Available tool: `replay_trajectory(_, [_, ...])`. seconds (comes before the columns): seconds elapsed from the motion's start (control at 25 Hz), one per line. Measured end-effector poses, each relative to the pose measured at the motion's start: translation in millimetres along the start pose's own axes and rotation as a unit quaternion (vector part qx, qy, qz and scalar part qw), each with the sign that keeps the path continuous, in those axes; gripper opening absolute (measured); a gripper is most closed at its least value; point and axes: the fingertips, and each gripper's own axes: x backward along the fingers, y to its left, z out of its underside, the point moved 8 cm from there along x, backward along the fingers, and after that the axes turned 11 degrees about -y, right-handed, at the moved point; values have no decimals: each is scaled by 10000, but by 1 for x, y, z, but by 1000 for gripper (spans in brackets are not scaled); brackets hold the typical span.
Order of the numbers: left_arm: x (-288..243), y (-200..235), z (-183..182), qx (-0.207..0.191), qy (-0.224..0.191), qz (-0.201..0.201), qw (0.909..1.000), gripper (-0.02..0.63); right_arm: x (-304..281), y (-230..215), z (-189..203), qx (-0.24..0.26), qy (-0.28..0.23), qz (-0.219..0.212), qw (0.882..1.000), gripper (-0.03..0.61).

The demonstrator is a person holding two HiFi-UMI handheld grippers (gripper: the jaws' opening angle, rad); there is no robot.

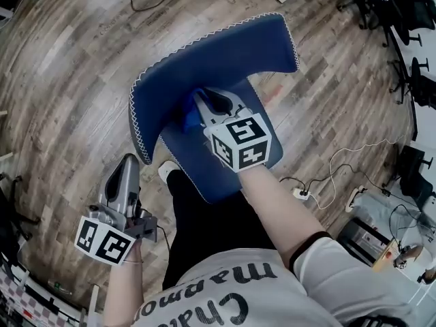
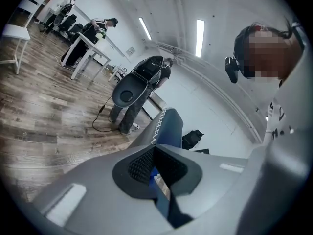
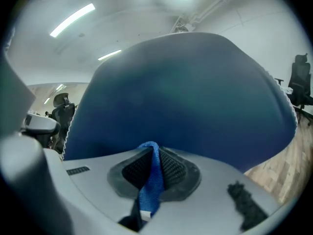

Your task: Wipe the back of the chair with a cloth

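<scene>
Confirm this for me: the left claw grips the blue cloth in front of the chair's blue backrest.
Wrong claw. The right claw grips the blue cloth in front of the chair's blue backrest; the right gripper view shows it pinched between that claw's jaws.

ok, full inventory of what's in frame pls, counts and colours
chair: 1, blue with white stitched edge, centre of the head view
cloth: 1, blue, pinched in the right hand-held gripper, up against the chair
floor: 1, grey-brown wood planks, under everything
power strip: 1, white, on the floor at the right, cables running from it
office chairs: several, black, far right edge
right hand-held gripper: 1, grey with marker cube, shut on the cloth, over the chair
left hand-held gripper: 1, grey with marker cube, shut, empty, low at the left, off the chair
person: 1, white shirt, black trousers, bottom centre
</scene>
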Motion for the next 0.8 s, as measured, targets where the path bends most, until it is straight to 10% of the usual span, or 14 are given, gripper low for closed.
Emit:
replay_trajectory(0.48, [-4, -20, 27, 300, 389, 161, 9987, 4, 9, -92, 3, -444, 18, 1146, 9924, 40])
replay_trajectory(0.8, [-3, -16, 31, 325, 443, 124, 9984, 5, 8, -99, 1, 239, 234, 883, 9955, 41])
